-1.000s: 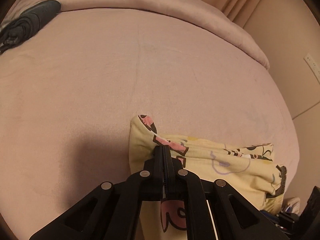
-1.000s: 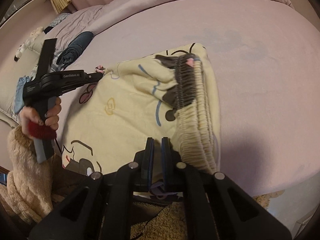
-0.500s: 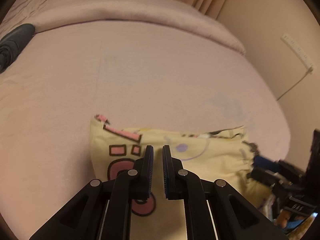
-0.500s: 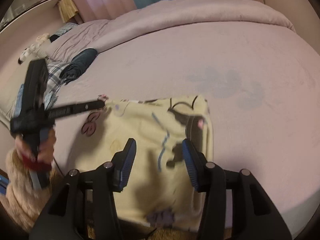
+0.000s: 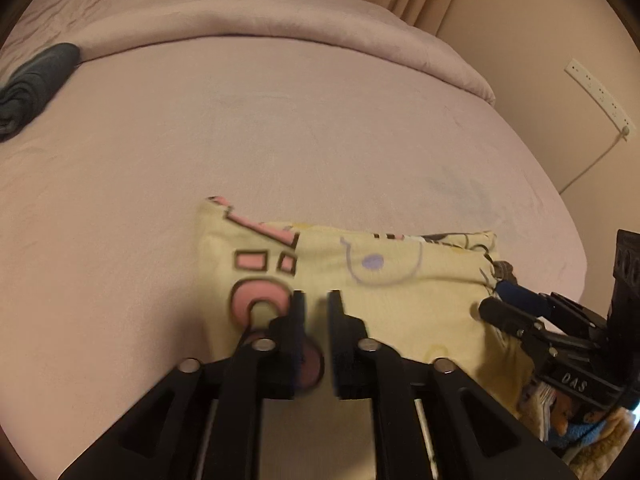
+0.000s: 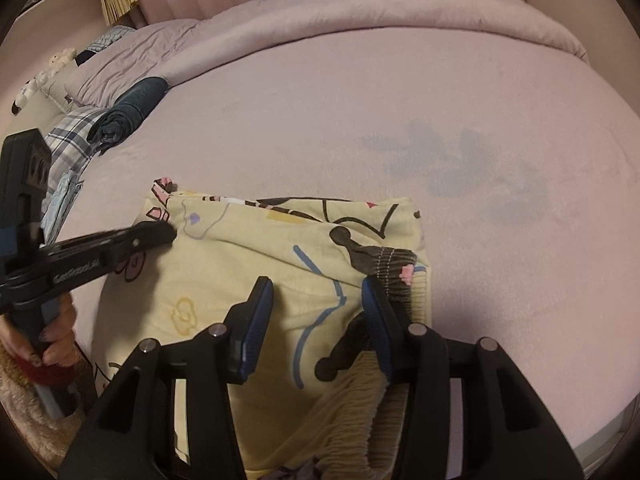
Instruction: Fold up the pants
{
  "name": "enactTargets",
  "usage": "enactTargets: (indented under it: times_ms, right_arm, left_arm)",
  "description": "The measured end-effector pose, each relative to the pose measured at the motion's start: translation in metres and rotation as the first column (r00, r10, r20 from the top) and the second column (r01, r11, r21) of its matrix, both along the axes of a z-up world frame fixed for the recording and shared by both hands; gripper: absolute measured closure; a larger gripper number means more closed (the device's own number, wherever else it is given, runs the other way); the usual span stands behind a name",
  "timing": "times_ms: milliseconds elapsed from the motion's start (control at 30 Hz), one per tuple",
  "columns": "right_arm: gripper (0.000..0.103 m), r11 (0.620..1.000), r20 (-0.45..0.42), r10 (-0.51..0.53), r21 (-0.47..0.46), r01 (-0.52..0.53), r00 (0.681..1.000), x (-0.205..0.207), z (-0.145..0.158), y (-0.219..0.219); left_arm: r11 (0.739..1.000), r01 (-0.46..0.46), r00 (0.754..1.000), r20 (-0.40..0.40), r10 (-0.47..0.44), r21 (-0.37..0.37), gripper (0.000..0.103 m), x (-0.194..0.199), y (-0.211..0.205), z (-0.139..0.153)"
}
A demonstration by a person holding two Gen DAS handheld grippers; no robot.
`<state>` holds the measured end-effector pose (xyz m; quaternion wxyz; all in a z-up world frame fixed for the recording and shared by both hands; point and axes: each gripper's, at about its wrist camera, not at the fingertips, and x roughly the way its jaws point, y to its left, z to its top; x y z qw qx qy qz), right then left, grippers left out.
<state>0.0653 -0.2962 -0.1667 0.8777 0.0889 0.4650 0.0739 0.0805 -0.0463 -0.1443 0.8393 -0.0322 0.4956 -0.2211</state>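
The yellow cartoon-print pants [image 5: 384,280] lie folded on the pink bed near its front edge; they also show in the right wrist view [image 6: 248,280], with the gathered elastic waistband [image 6: 360,412] at the near right. My left gripper [image 5: 316,304] hovers just above the pants' left part, slightly open and empty. My right gripper [image 6: 318,308] is wide open and empty above the waistband end. Each gripper shows in the other's view: the right one [image 5: 504,300] at the pants' right edge, the left one [image 6: 160,234] at the pants' far left corner.
A rolled dark garment [image 6: 128,114] and plaid clothes [image 6: 68,140] lie at the bed's far left. A bunched pink duvet [image 5: 280,16] runs along the back. A wall with a power strip [image 5: 600,92] stands to the right. The bed edge [image 6: 600,432] is close on the right.
Both grippers have let go of the pants and opened. The pants now lie flat, folded, and both grippers have pulled back a little.
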Motion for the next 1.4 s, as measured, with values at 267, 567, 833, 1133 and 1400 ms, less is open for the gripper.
enactTargets:
  times_ms: [267,567,833,1133,1400]
  right_arm:
    - [0.020,0.991,0.054,-0.099,0.093,0.094,0.994,-0.040,0.014,-0.034]
    - [0.019,0.980,-0.014,-0.086,0.177,0.087,0.996,-0.047,-0.016,-0.034]
    - [0.018,0.970,-0.021,-0.094,0.224,0.096,0.995,-0.037,-0.024,-0.025]
    - [0.075,0.968,-0.014,-0.159,0.196,0.159,0.987,-0.031,-0.024,-0.035]
    - [0.085,0.962,0.141,-0.121,0.260,0.081,0.983,-0.040,0.027,-0.028]
  left_arm:
    - [0.992,-0.124,0.992,-0.004,0.124,-0.025,0.042,-0.026,0.049,0.004]
    - [0.987,-0.126,0.986,-0.124,0.113,-0.102,0.042,-0.036,0.051,-0.024]
    - [0.973,-0.048,0.989,-0.144,0.016,-0.224,0.045,-0.033,0.038,-0.036]
    - [0.964,-0.090,0.986,-0.162,0.050,-0.249,0.088,-0.045,0.029,-0.035]
    - [0.979,0.003,1.000,-0.013,-0.006,-0.203,0.089,-0.045,0.017,0.030]
